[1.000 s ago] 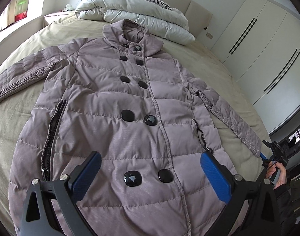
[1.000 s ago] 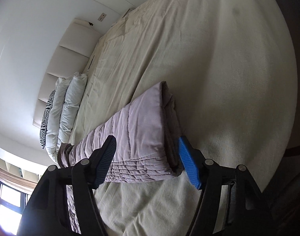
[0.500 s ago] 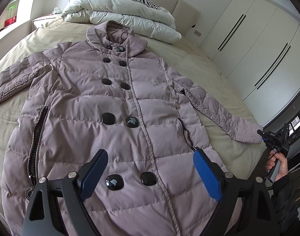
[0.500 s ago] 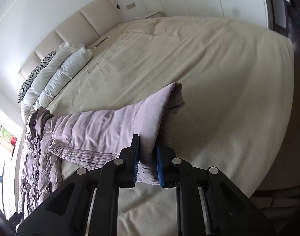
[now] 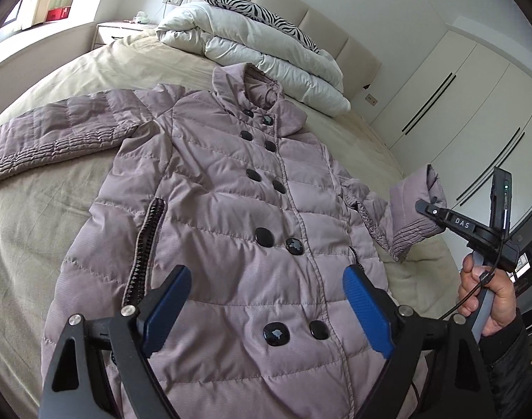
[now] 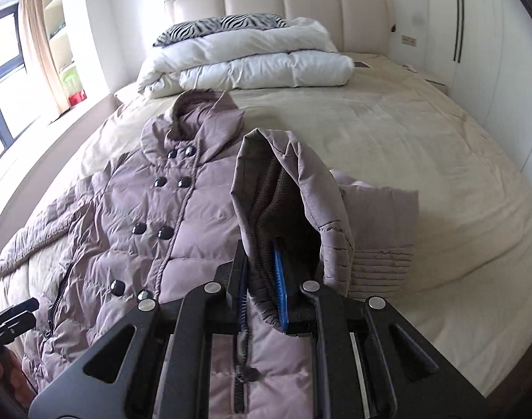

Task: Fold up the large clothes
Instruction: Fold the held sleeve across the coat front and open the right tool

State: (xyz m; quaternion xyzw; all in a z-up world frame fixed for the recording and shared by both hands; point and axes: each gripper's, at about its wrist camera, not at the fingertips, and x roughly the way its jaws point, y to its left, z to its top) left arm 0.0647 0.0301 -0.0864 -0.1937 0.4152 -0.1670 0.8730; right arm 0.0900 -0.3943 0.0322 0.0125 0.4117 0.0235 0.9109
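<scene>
Coat (image 5: 252, 216) flat on bed (image 5: 56, 209), buttons up. Right tool (image 6: 262, 289) clamped on right sleeve cuff (image 6: 287, 188), lifted off the bed. Left tool (image 5: 266, 310) wide apart, empty, over near hem.

Only one readable mark — "DAS", white letters on a small black label on the right gripper (image 5: 427, 209) body, seen in the left wrist view. Nothing else legible.

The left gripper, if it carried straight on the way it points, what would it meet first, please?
Most likely the front of the coat, near its lower buttons. The left gripper is open and empty above it; depth is uncertain.
</scene>
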